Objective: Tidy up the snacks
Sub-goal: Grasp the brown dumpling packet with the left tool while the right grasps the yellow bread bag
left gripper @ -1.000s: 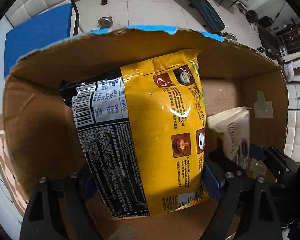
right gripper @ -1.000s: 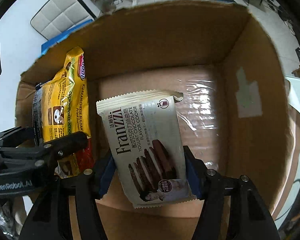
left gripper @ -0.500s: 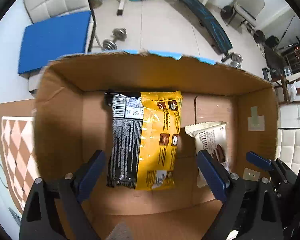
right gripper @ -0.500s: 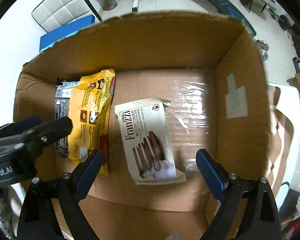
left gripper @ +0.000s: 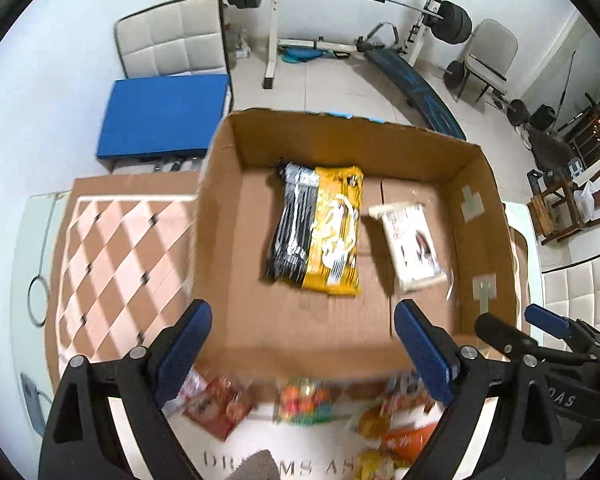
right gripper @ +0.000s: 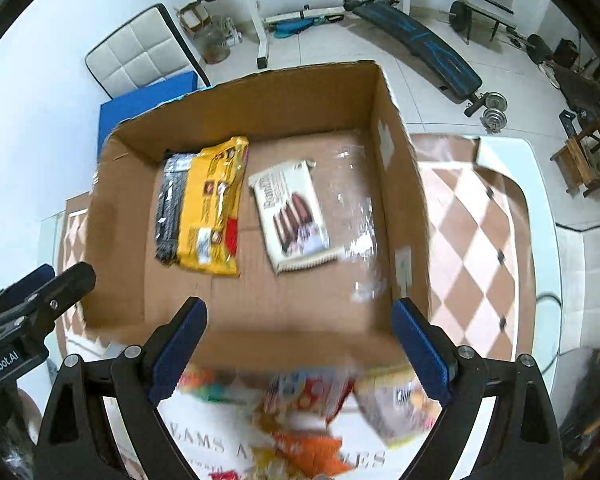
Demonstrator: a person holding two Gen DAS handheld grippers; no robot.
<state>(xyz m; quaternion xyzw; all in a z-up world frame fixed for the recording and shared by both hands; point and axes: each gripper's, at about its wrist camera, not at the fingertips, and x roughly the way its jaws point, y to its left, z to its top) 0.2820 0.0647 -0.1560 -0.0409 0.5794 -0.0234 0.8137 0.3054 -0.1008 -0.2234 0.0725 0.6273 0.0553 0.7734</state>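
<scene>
While two packets lay flat in the box, the noodle pack beside the cookie pack, both tongs, left and right, hung open and empty; loose snacks waited on the desk.

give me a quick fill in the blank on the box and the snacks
1. The yellow packet lies inside the ____.
2. In the right wrist view, the white cookie pack lies to the ____ of the yellow packet.
3. Both the left gripper and the right gripper hold ____.

Missing: box; right; nothing
</scene>
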